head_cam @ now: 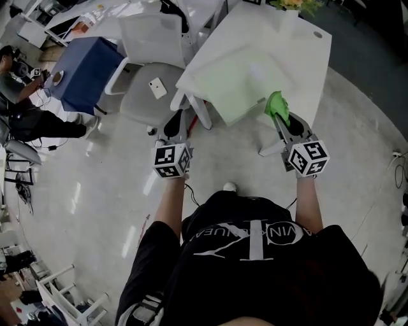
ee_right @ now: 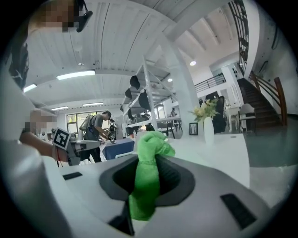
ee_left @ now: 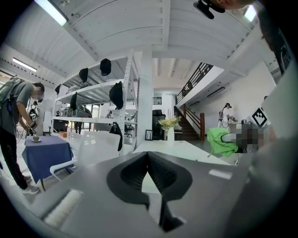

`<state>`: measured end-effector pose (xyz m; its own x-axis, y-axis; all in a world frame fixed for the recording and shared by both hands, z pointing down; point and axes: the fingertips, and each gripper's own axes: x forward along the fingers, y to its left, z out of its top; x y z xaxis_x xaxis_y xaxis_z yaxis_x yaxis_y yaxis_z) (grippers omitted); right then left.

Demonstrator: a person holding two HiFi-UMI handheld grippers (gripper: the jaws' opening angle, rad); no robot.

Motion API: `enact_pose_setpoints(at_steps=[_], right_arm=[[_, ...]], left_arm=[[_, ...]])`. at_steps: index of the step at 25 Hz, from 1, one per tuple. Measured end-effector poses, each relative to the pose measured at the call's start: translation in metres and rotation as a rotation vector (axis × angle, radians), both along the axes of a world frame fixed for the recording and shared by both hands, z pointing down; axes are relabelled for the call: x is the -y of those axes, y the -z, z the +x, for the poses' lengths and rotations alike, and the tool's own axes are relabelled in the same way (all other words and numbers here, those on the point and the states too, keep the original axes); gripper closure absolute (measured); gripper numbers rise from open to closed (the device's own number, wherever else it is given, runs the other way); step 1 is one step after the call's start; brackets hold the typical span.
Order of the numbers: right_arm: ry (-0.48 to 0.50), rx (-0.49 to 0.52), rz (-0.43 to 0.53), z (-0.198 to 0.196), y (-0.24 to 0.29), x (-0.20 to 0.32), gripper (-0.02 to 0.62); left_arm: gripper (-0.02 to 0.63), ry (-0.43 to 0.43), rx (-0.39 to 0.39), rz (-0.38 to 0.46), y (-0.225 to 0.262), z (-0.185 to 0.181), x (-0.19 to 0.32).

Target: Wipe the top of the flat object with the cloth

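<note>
A pale green flat mat (head_cam: pixel 234 86) lies on the white table (head_cam: pixel 299 51) ahead of me. My right gripper (head_cam: pixel 281 120) is shut on a bright green cloth (head_cam: pixel 277 105), which bunches up past the fingertips just above the mat's near right edge. In the right gripper view the cloth (ee_right: pixel 148 155) fills the gap between the jaws of the right gripper (ee_right: pixel 149 160). My left gripper (head_cam: pixel 174 122) is shut and holds nothing, hovering off the table's near left corner above the floor. The left gripper view shows the left gripper (ee_left: pixel 148 155) with its jaws together, and the cloth (ee_left: pixel 220 141) off to the right.
A grey-seated white chair (head_cam: pixel 148 95) with a phone (head_cam: pixel 157 87) on it stands left of the table. A blue-covered table (head_cam: pixel 86 73) and a person (head_cam: pixel 16 89) are further left. A vase of flowers (head_cam: pixel 290 7) stands at the table's far end.
</note>
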<state>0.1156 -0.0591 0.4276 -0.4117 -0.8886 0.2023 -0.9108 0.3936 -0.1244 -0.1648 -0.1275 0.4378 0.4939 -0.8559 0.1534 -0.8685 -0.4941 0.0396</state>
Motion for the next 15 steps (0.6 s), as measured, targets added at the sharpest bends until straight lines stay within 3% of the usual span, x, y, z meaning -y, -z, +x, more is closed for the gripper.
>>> enact_pose_setpoints(at_steps=[7, 15], right_arm=[[0.062, -0.041, -0.046, -0.025, -0.007, 0.027, 0.523], [0.213, -0.106, -0.083, -0.06, -0.014, 0.089, 0.523]], left_arm=[[0.594, -0.009, -0.033, -0.043, -0.018, 0.002, 0.016], [0.594, -0.031, -0.062, -0.091, -0.039, 0.021, 0.042]])
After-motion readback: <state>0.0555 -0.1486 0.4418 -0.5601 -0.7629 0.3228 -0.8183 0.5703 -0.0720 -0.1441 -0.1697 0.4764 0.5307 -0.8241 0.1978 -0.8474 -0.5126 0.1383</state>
